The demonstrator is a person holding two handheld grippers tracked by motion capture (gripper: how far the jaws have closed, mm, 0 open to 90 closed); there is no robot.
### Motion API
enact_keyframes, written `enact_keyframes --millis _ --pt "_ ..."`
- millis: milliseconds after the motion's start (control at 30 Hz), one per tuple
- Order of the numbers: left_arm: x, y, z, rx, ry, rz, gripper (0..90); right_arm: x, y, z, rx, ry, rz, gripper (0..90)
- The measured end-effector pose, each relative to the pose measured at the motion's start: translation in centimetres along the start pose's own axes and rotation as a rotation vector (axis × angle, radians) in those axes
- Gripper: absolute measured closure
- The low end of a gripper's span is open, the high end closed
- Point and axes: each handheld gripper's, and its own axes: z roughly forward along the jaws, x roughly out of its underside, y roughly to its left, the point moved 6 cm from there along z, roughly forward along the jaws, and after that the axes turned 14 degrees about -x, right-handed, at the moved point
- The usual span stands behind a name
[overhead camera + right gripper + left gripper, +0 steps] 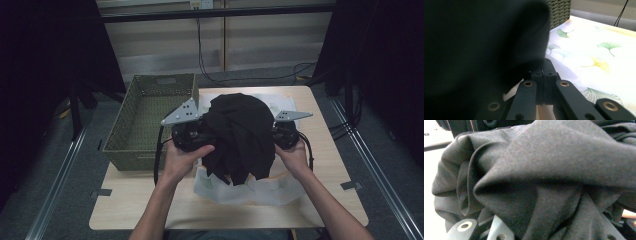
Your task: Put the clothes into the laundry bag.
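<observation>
black garment (242, 135) bunched at table centre, basket (152, 120) at 10 o'clock | soft, light, droops; best taken at folded edges | left gripper (192, 134) grip cannot be told | right gripper (543, 75) clamped on garment

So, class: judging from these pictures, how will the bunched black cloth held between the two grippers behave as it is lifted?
The bunched black cloth is probably floppy: it hangs in deep folds, its lower edge drooping toward the leaf-printed white sheet. It looks light for its bulk. It may slip or unfurl, since loose folds spill past the left gripper and right gripper.

Basket (150, 120) left of the garment (240, 137) (over a cloth (250, 192)) on table (140, 205).
</observation>
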Motion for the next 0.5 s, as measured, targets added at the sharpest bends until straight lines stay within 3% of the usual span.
enact_keyframes --millis 100,200,500 --pt "1.2 0.2 0.3 -0.009 0.013 -0.009 66.3 0.0 0.0 0.0 -0.002 0.003 0.003 90.0" --pt "2.0 0.1 0.5 -0.004 0.021 0.009 66.3 0.0 0.1 0.1 -0.003 0.002 0.001 90.0" --pt "4.7 -0.8 1.5 0.034 0.042 0.005 66.2 0.0 0.0 0.0 -0.014 0.001 0.012 90.0"
